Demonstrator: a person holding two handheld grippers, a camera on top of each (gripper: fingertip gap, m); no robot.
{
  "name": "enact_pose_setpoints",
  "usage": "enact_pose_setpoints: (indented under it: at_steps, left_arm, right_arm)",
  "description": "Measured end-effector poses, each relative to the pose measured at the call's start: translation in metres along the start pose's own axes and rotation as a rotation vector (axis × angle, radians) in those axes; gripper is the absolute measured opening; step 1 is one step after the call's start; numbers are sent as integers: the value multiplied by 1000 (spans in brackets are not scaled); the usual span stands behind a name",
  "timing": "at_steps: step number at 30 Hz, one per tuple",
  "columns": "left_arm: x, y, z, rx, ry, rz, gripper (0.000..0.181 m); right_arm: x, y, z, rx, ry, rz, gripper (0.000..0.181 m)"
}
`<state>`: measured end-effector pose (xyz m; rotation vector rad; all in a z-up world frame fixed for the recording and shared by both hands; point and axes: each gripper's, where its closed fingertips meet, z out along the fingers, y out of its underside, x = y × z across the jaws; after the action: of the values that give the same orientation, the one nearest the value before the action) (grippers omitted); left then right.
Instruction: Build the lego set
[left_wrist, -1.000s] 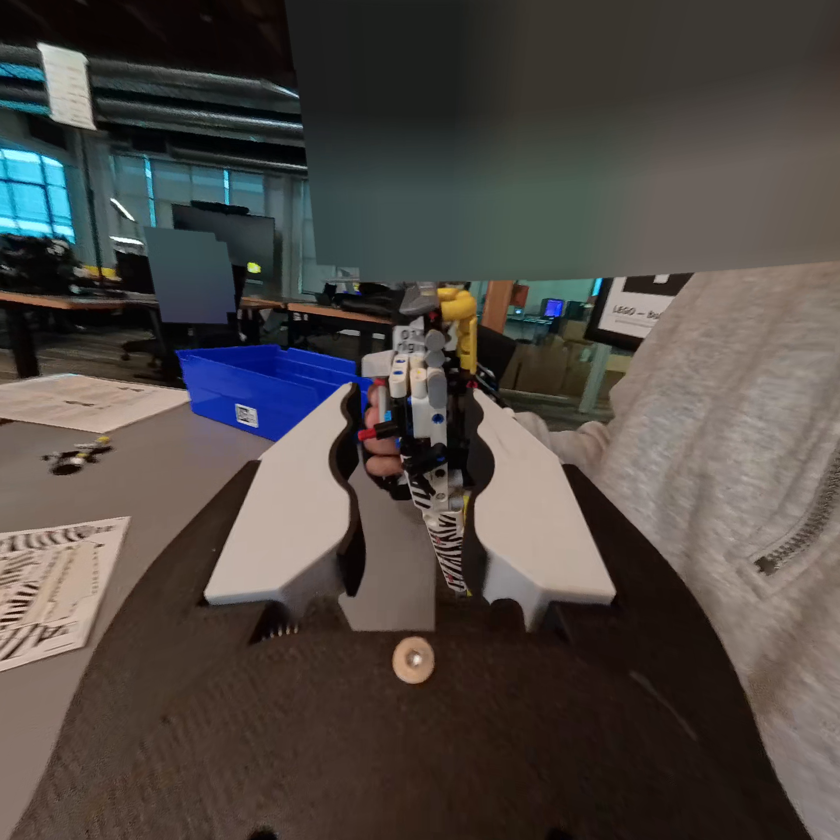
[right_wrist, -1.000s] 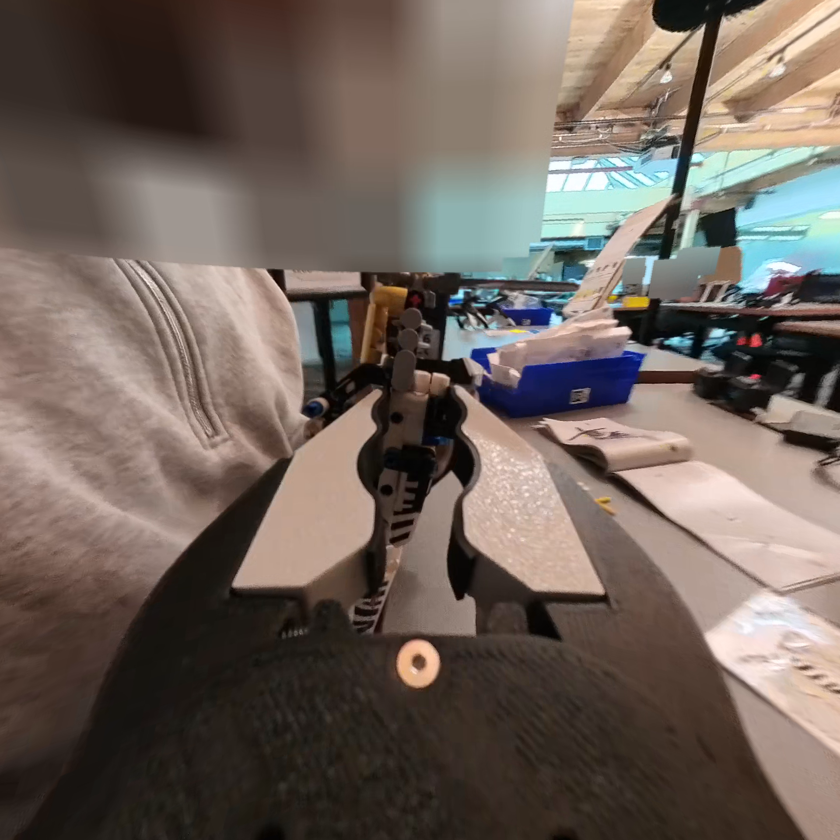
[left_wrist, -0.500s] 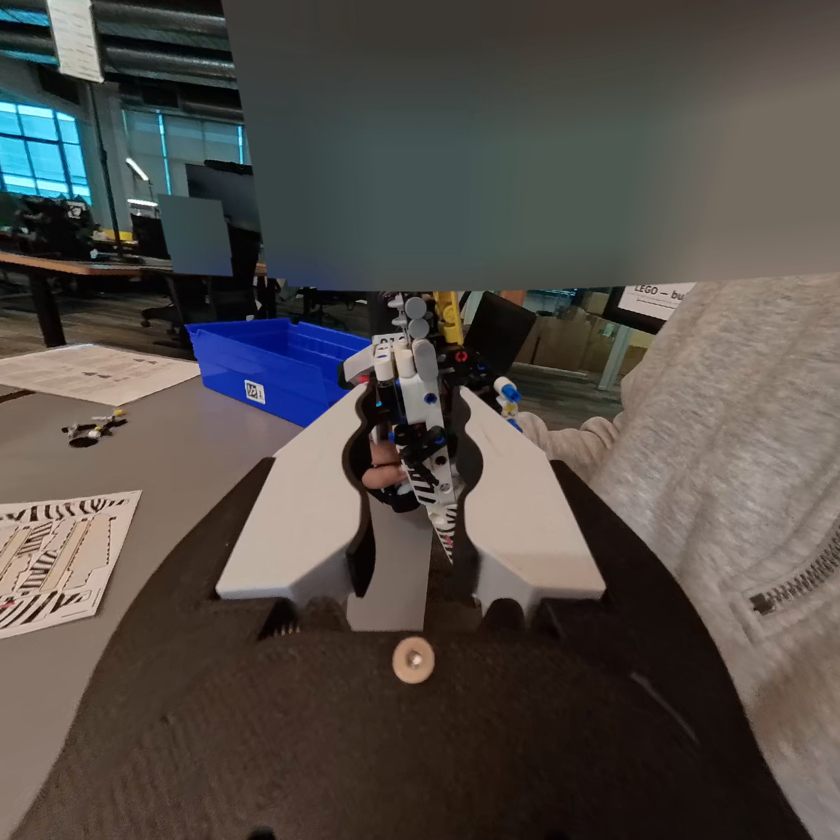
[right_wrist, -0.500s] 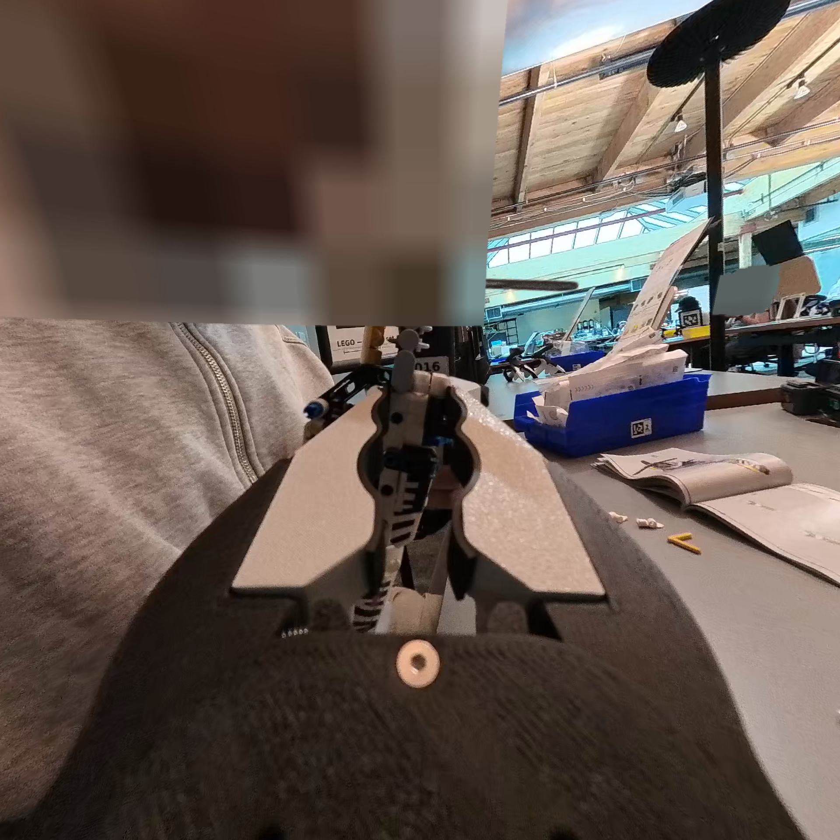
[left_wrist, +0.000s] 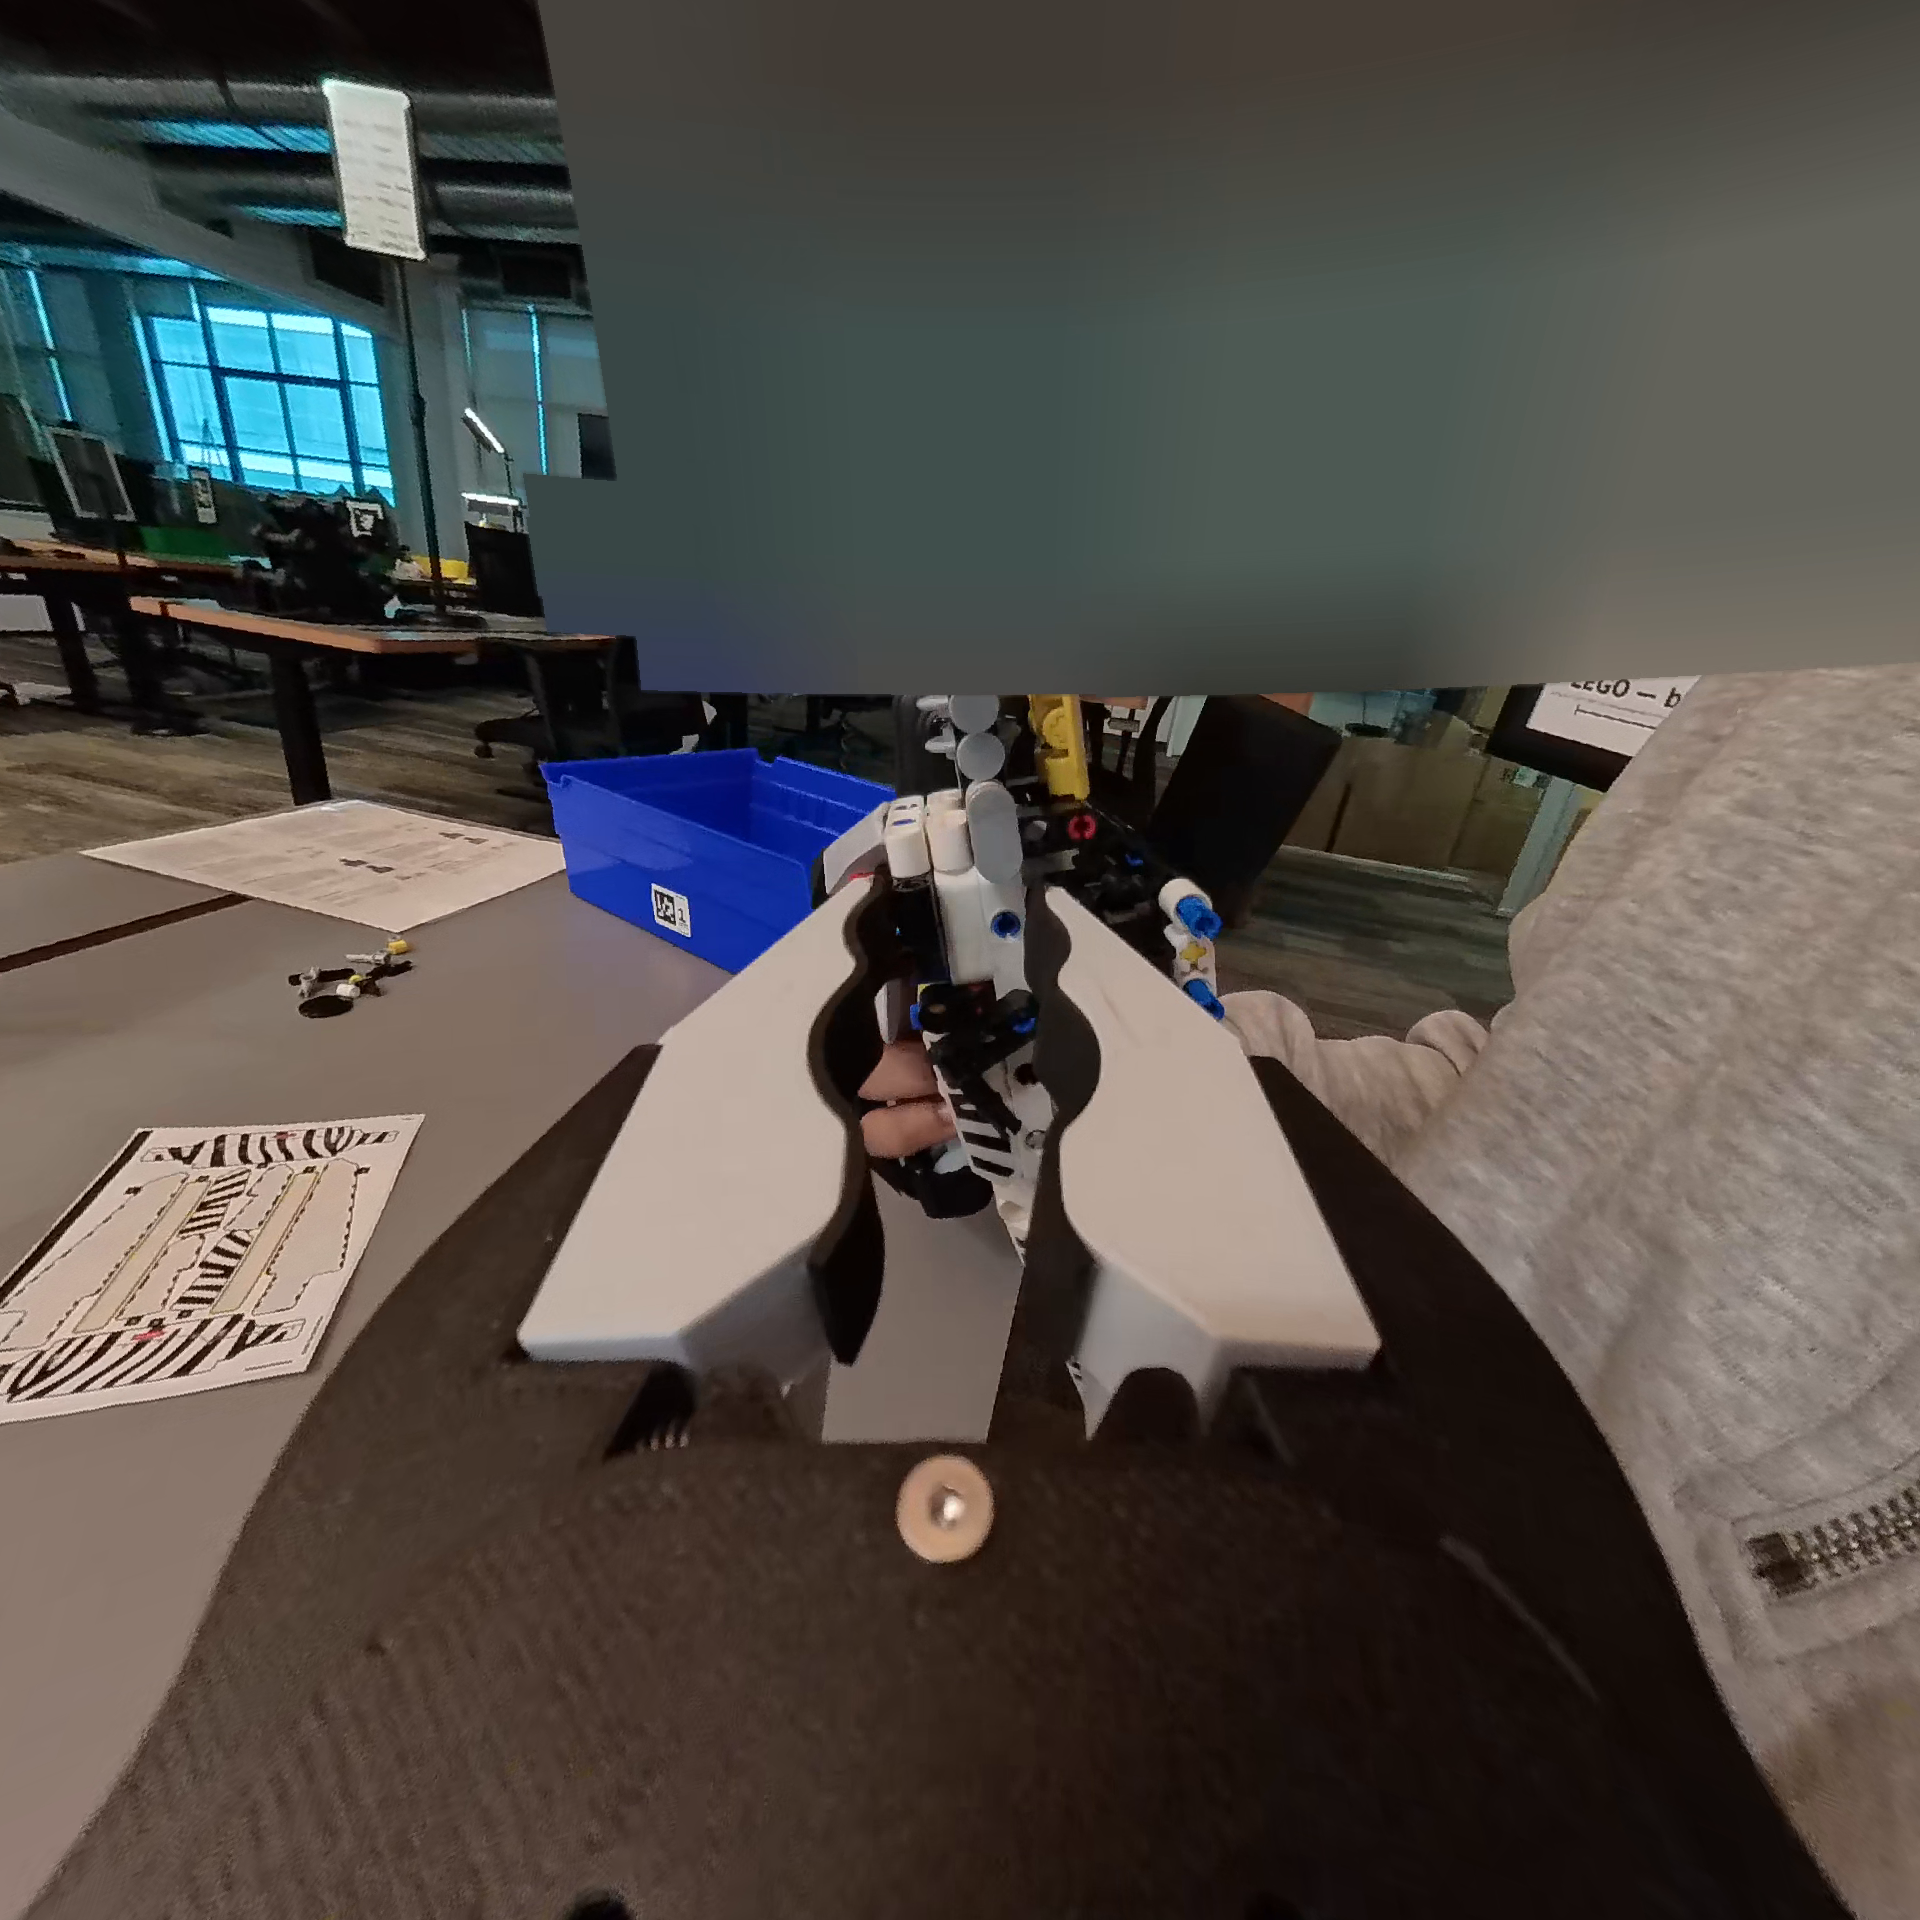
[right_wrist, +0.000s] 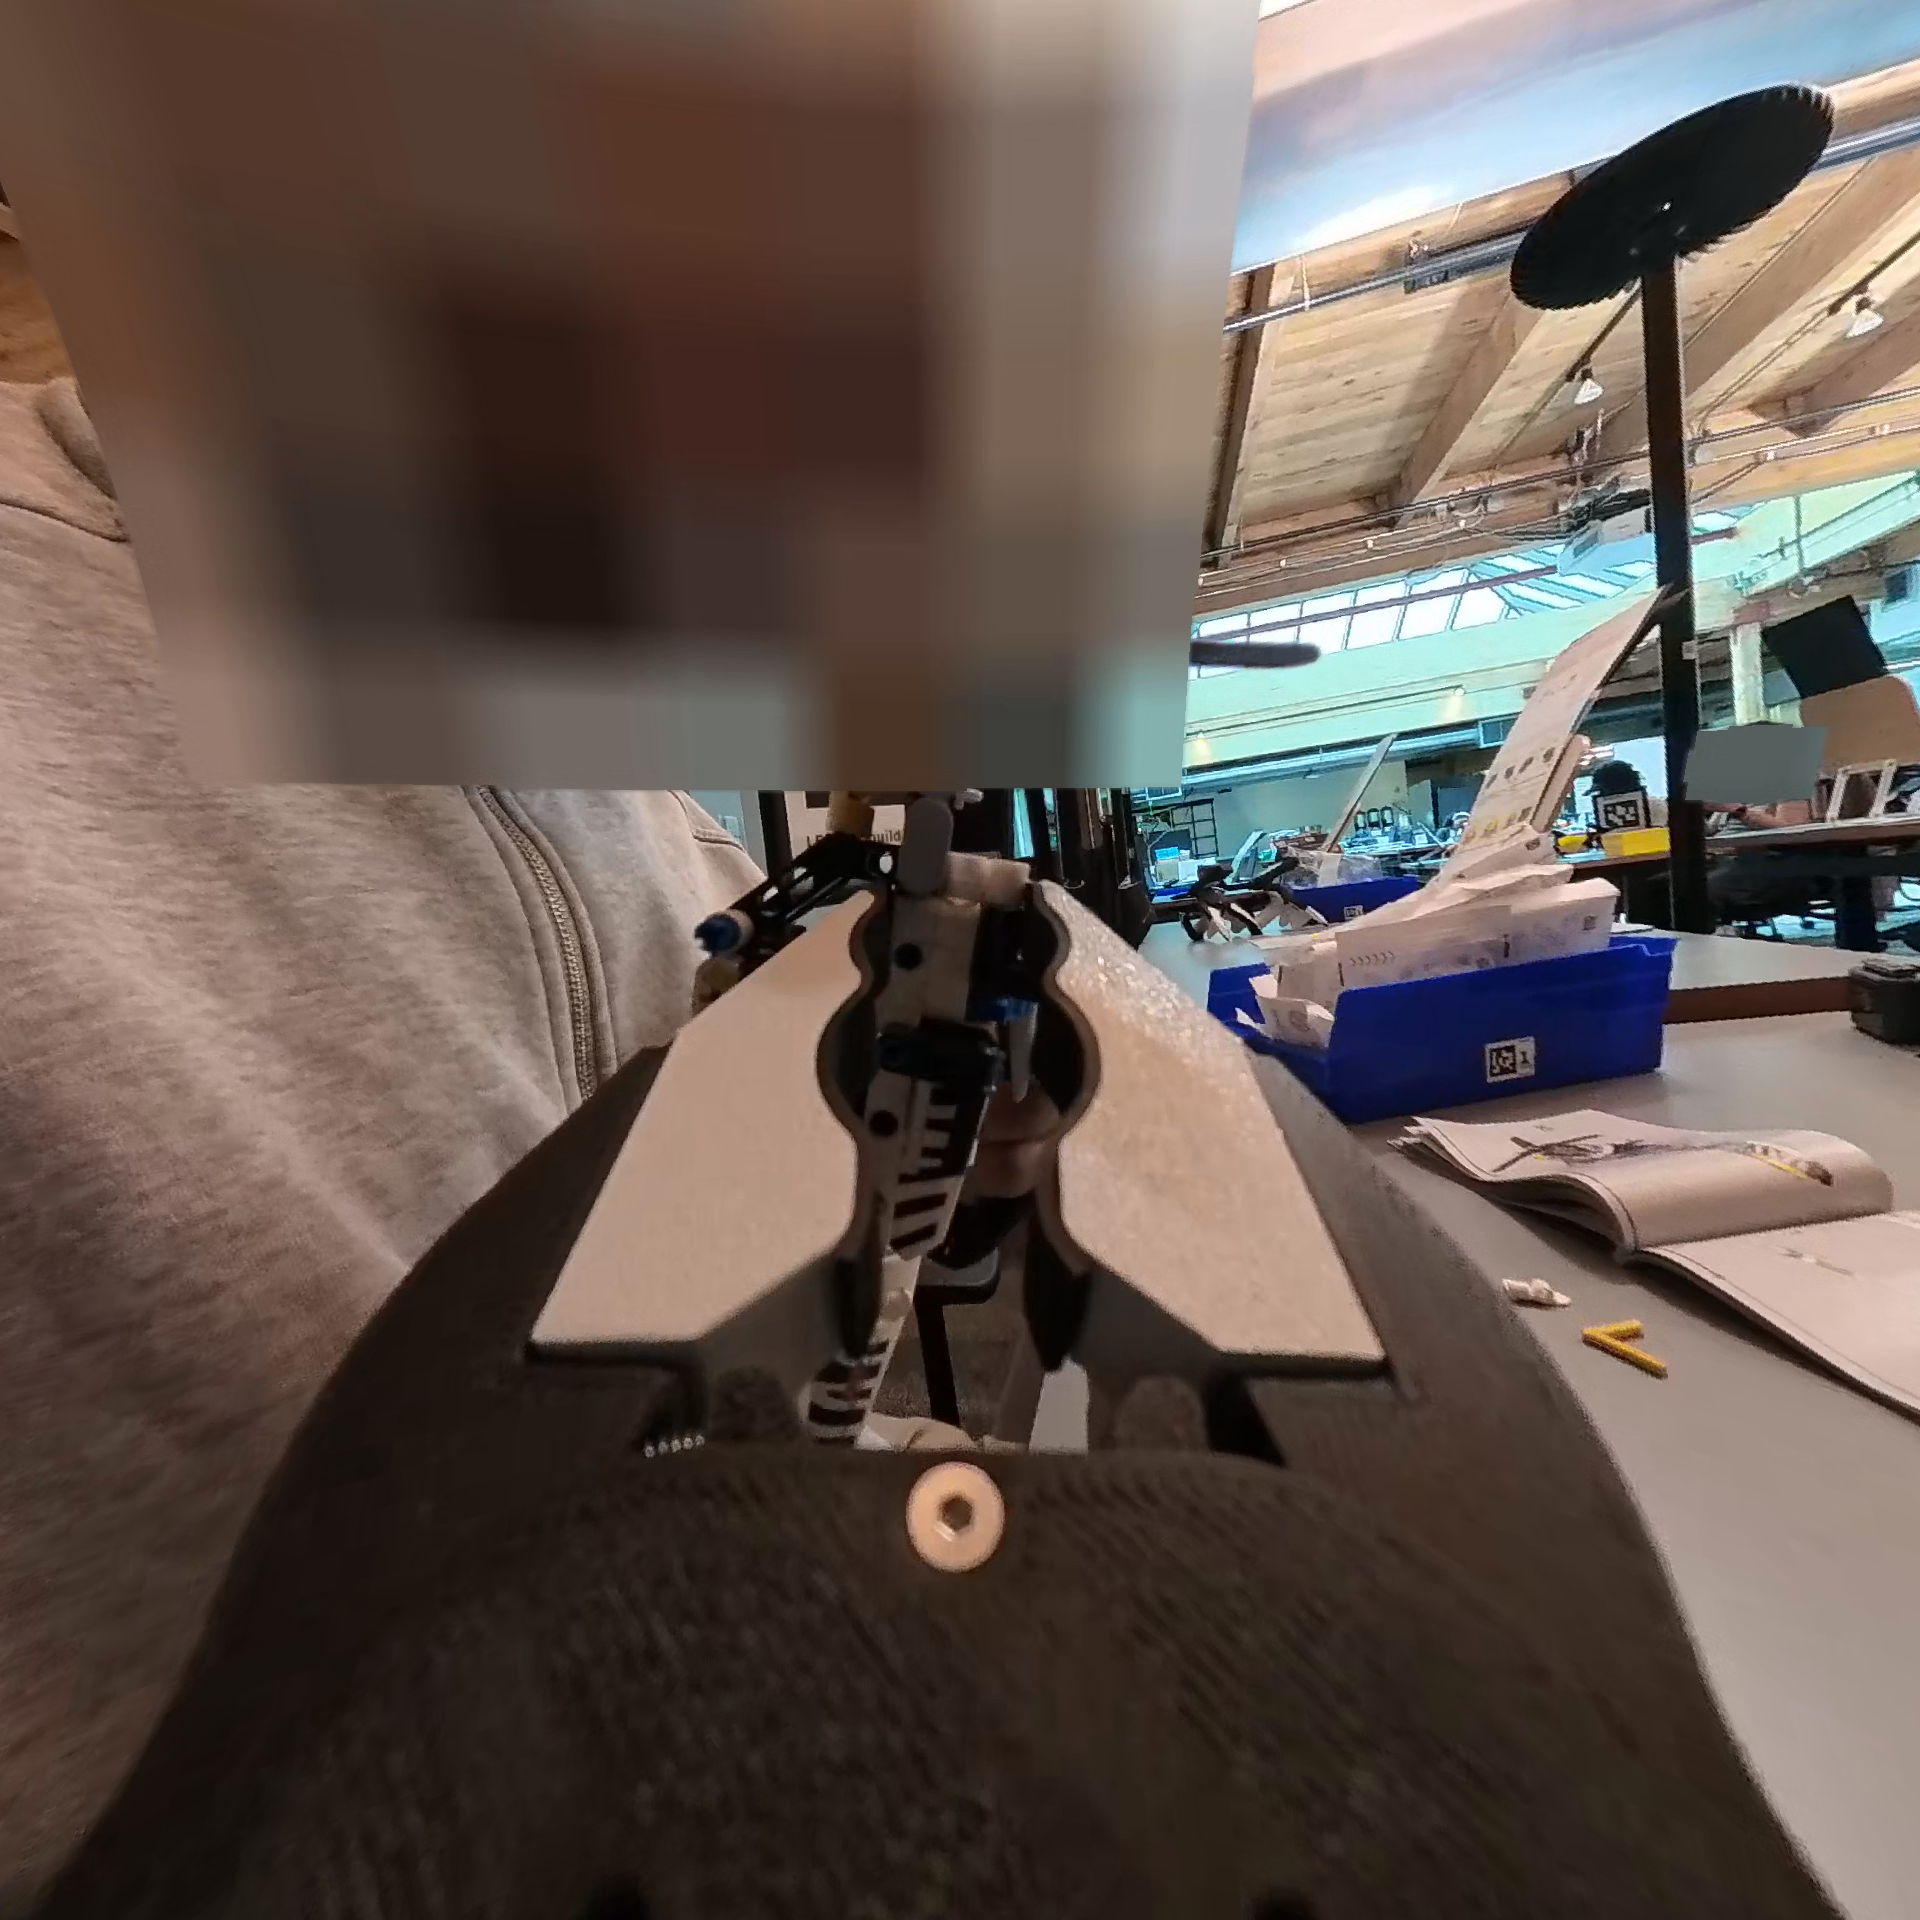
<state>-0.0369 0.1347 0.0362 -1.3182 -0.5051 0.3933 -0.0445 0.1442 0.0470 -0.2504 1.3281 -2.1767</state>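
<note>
Both hand-held grippers meet on one lego model, raised above the desk (left_wrist: 540, 1018) in front of a person's grey sweatshirt (right_wrist: 260, 1091). Left hand-held gripper (left_wrist: 961, 914) points forward and slightly up, its fingers clamped on the lego model (left_wrist: 977, 935), a white, black and striped assembly standing upright between them. Right hand-held gripper (right_wrist: 951, 925) is pitched likewise and seems closed on the same model, though the contact is partly hidden. A blue bin (left_wrist: 717, 852) sits beyond the left one; an open booklet (right_wrist: 1662, 1184) lies right of the right one.

Open-plan workshop, rows of desks (left_wrist: 312, 634), timber-beamed ceiling (right_wrist: 1455, 395)
</note>
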Motion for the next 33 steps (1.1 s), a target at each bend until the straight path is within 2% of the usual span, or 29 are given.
enact_pose_setpoints:
  at_steps: [11, 16, 17, 19, 20, 23, 25, 28, 30, 33]
  left_arm:
    - [3, 0, 0, -14, 15, -5, 22]
    - [-5, 0, -2, 31, 13, -24, 22]
    - [-12, -1, -4, 38, -16, -34, 24]
    - [-30, -3, -15, 63, -93, -28, 45]
    - [-43, -1, -22, 56, -146, -33, 49]
    - [-97, 15, -57, 10, -368, -119, 50]
    - [-123, 20, -85, 52, -457, -222, 50]
    - [-135, 19, -112, 129, -471, -305, 50]
    - [-140, 20, -122, 141, -512, -298, 50]
    - [-141, 21, -127, 116, -556, -249, 50]
  right_arm:
    - [-4, -1, 1, -6, -11, -39, 22]
    - [6, 0, 3, -76, 52, -111, 22]
    - [9, 0, 4, -118, 84, -161, 22]
    - [17, -6, 6, -202, 159, -280, 22]
    - [24, -11, 5, -244, 212, -336, 22]
    - [57, -23, -6, -417, 457, -551, 22]
    - [83, -14, -21, -633, 619, -730, 22]
    - [118, 22, -48, -1026, 772, -971, 23]
    - [133, 50, -62, -1238, 815, -1104, 23]
    - [139, 86, -68, -1400, 799, -1227, 23]
